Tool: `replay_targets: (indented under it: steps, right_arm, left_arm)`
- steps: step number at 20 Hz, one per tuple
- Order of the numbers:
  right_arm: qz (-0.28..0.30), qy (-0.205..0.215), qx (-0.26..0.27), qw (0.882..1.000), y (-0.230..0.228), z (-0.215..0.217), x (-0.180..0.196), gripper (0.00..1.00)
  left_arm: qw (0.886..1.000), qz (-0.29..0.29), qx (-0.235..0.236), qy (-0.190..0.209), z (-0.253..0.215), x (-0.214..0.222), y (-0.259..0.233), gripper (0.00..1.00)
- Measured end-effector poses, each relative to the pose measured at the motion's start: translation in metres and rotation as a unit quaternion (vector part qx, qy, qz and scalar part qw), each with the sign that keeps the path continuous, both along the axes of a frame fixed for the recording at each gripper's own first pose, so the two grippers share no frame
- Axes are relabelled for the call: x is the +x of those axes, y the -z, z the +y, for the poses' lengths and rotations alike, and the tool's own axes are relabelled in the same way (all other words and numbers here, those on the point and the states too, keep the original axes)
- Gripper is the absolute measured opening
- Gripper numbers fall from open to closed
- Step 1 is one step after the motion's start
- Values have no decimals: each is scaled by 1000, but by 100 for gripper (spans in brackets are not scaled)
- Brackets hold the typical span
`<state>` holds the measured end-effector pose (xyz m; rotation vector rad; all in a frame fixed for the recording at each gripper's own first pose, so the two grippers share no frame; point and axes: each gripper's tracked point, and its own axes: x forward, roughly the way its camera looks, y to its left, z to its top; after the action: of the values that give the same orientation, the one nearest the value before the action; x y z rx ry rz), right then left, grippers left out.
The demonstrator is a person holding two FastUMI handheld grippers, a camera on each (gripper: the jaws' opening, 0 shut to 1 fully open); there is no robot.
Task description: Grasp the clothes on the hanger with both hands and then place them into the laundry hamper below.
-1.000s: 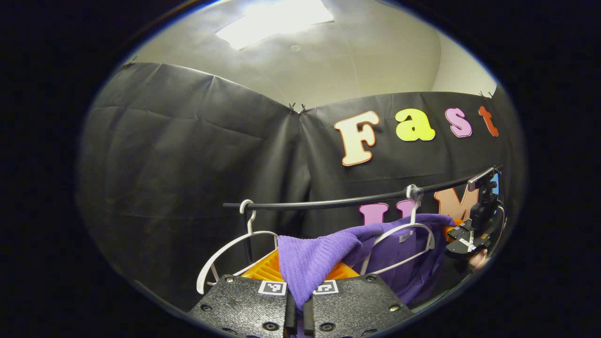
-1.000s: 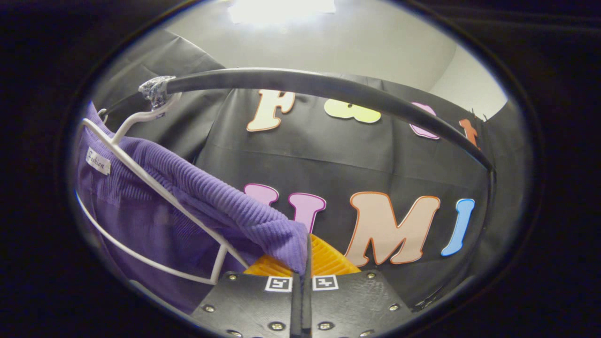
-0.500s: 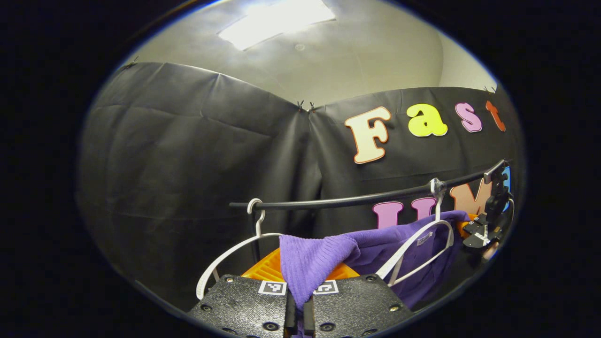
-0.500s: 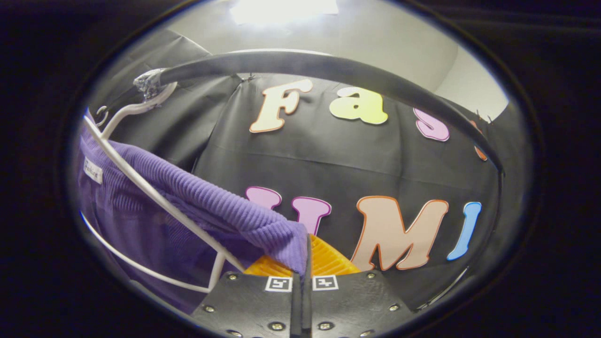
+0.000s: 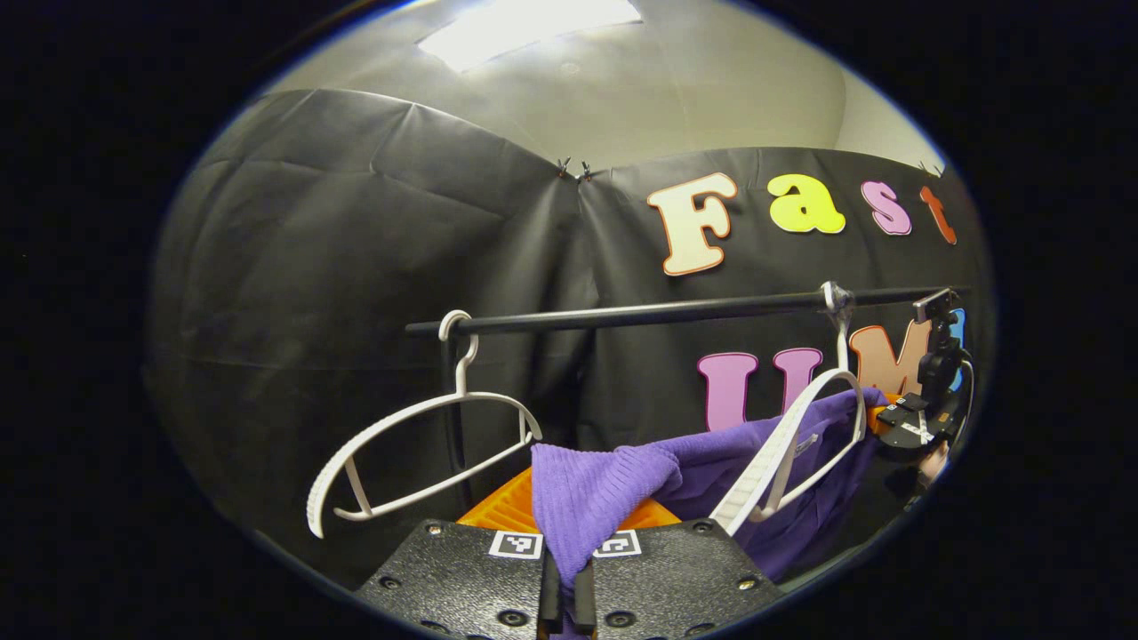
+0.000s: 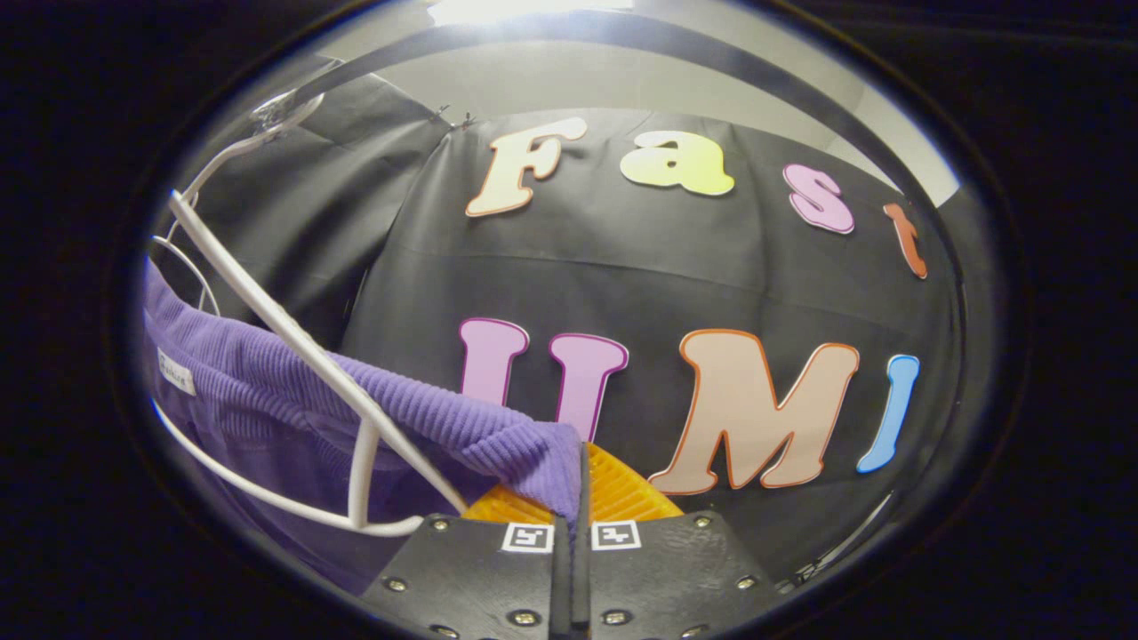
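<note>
The purple garment (image 5: 613, 484) is pinched in the jaws of both the left gripper (image 5: 565, 569) and right gripper (image 6: 573, 542), below the black rail (image 5: 640, 314), seemingly half-slipped off its white hanger (image 5: 791, 444).

purple garment (image 5: 773, 498) lower part cut off | collar label (image 6: 176, 371) unreadable

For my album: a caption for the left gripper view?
Left gripper pinching a purple sweater, beside two white hangers on a rail.

Glaring ceiling light (image 5: 524, 22), dim booth, bowed fisheye edges
</note>
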<state>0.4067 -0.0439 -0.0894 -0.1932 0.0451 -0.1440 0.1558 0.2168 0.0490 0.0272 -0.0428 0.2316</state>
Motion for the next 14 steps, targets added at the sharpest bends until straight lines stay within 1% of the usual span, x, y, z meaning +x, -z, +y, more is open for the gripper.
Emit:
replay_targets:
  steps: [5,14]
  right_arm:
    - [26,3,3,1000,26,-5,2,2]
    - [70,14,2,997,60,-6,-23,2]
  left_arm:
    - [1000,15,-17,7,-1,1,22,8]
    - [998,56,-29,10,-2,-3,67,8]
